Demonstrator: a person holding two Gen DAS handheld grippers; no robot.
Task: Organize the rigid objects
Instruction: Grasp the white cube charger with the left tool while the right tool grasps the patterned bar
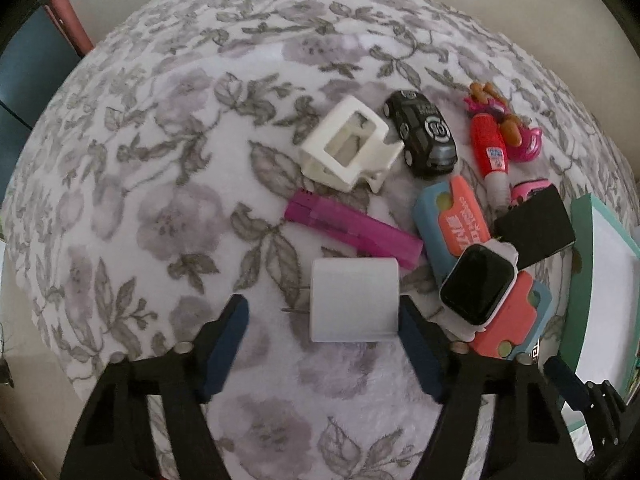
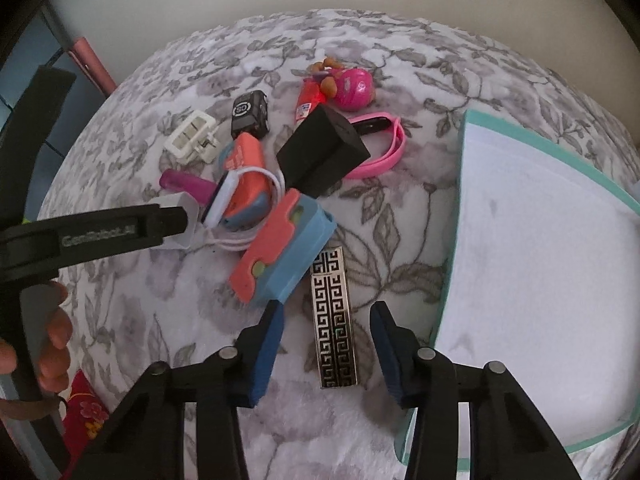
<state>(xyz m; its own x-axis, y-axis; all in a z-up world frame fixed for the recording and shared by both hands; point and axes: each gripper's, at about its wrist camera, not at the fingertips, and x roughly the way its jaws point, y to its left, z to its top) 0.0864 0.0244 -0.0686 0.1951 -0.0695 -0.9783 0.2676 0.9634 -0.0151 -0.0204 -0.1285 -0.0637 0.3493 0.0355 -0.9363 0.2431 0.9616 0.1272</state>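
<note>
Clutter covers the right half of a floral blanket point(image 1: 160, 200), and both grippers stand over it with jaws apart, neither holding anything. The left gripper point(image 1: 322, 312) straddles a white plug point(image 1: 354, 300): its right finger point(image 1: 416, 344) is at or just beside the plug's side, while the left finger sits well off. Just past the plug lie a purple lighter point(image 1: 352, 232), a watch point(image 1: 478, 284) resting on two blue-and-coral cases point(image 1: 448, 220), a black block point(image 1: 536, 228), a toy car point(image 1: 422, 132) and a white bracket point(image 1: 348, 144). The right gripper point(image 2: 326, 344) brackets a patterned metal bar point(image 2: 334, 320) lying flat beside the tray point(image 2: 464, 184), apparently the place for sorted pieces. Risk sits mostly on the left: closing from an off-centre stance would probably shove the plug sideways until the far finger catches it, and its smooth faces could twist or squirt out. A push forward might knock the lighter or drag the watch cord, seen looped near the plug in the right view. For the bar, the trouble is thinness; the fingers must reach its edges against soft pile, and could pinch blanket or skate over the top. It also touches or lies very close to the nearer case, so a crooked lift may tip that stack.
</note>
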